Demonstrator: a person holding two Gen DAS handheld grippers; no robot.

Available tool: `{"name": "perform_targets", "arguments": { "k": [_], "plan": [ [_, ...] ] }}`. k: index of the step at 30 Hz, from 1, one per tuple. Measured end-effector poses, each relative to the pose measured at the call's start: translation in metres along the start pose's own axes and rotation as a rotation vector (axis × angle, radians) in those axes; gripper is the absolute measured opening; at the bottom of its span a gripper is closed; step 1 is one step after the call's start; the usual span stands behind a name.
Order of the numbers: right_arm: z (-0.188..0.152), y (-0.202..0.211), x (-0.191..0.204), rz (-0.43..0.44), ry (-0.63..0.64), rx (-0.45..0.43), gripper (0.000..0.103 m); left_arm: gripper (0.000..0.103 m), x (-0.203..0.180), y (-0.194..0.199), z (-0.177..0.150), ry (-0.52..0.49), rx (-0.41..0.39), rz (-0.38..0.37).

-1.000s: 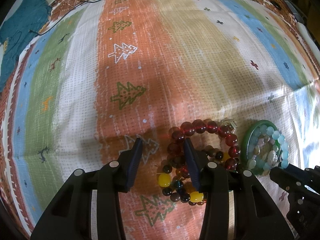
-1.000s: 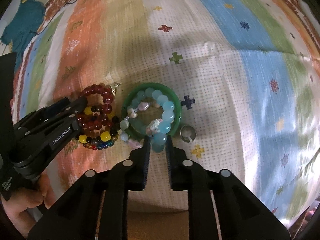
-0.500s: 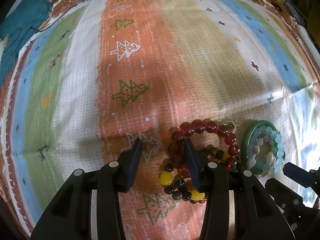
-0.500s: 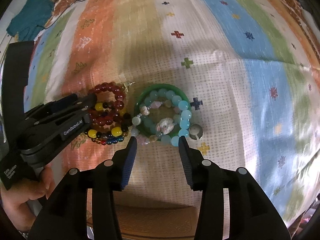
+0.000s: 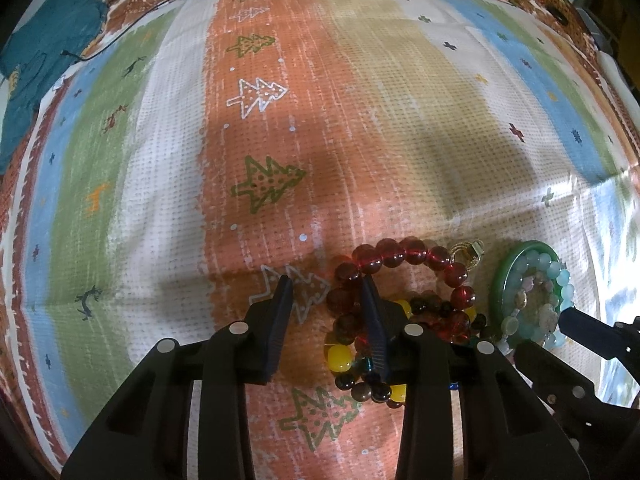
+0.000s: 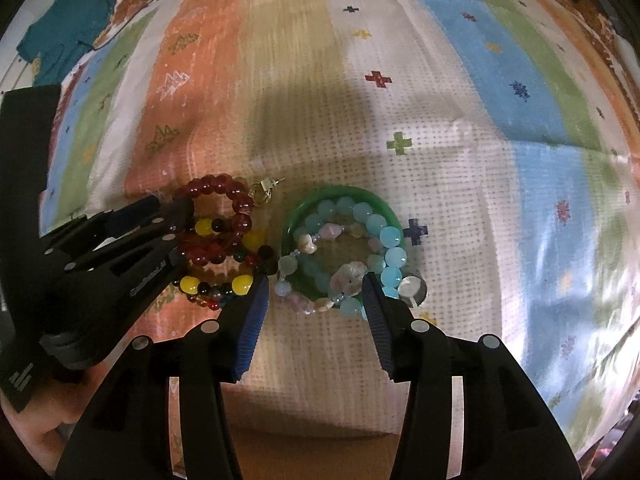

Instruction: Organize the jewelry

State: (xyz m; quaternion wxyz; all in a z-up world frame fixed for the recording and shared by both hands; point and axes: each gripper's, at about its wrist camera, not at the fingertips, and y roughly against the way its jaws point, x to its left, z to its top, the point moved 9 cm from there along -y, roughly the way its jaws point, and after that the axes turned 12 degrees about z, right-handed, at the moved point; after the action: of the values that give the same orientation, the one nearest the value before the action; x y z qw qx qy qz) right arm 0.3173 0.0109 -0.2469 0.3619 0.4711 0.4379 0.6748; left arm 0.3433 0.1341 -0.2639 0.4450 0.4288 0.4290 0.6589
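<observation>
A pile of red bead bracelets (image 5: 404, 254) and yellow-and-dark bead bracelets (image 5: 340, 360) lies on the striped cloth. My left gripper (image 5: 326, 294) is open; its right finger rests over the pile's left side. A green bangle (image 6: 340, 194) with pale blue (image 6: 390, 240) and pastel bead bracelets (image 6: 348, 274) lies to the right. My right gripper (image 6: 316, 290) is open, with its fingers either side of the bangle's near edge. A gold earring (image 6: 262, 192) lies between the piles. A silver ring (image 6: 412, 288) sits beside the right finger.
The striped patterned cloth (image 5: 380, 100) covers the whole surface. A teal garment (image 5: 40, 48) and a thin black cable (image 5: 160, 4) lie at the far left corner. The left gripper body (image 6: 100, 260) shows at the left of the right wrist view.
My right gripper has opened wide and let go of the pale blue bracelet, which now lies on the green bangle. The left gripper has stayed open over the red bead pile.
</observation>
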Motion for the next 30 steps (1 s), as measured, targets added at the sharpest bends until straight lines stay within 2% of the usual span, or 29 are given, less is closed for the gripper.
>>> {"name": "perform_targets", "arguments": {
  "k": [3, 15, 19, 22, 28, 30],
  "plan": [
    [0.003, -0.002, 0.000, 0.005, -0.004, -0.005, 0.049, 0.026, 0.005, -0.002, 0.000, 0.016, 0.009, 0.008],
    [0.018, -0.014, 0.000, -0.003, 0.007, -0.019, 0.048, 0.025, 0.011, -0.006, -0.006, 0.014, 0.005, 0.001],
    [0.021, -0.015, -0.001, -0.016, 0.021, -0.025, 0.023, 0.025, 0.009, -0.007, -0.007, 0.014, 0.005, 0.003],
    [0.024, -0.017, -0.002, -0.020, 0.023, -0.028, 0.013, 0.025, 0.008, -0.007, -0.007, 0.013, 0.004, 0.004],
    [0.021, -0.013, -0.005, -0.006, 0.037, -0.047, 0.009, 0.023, 0.005, -0.006, -0.008, 0.012, 0.002, 0.010],
    [0.017, -0.007, -0.010, 0.003, 0.038, -0.048, 0.009, 0.016, 0.002, -0.006, -0.008, 0.015, 0.000, 0.014]
  ]
}}
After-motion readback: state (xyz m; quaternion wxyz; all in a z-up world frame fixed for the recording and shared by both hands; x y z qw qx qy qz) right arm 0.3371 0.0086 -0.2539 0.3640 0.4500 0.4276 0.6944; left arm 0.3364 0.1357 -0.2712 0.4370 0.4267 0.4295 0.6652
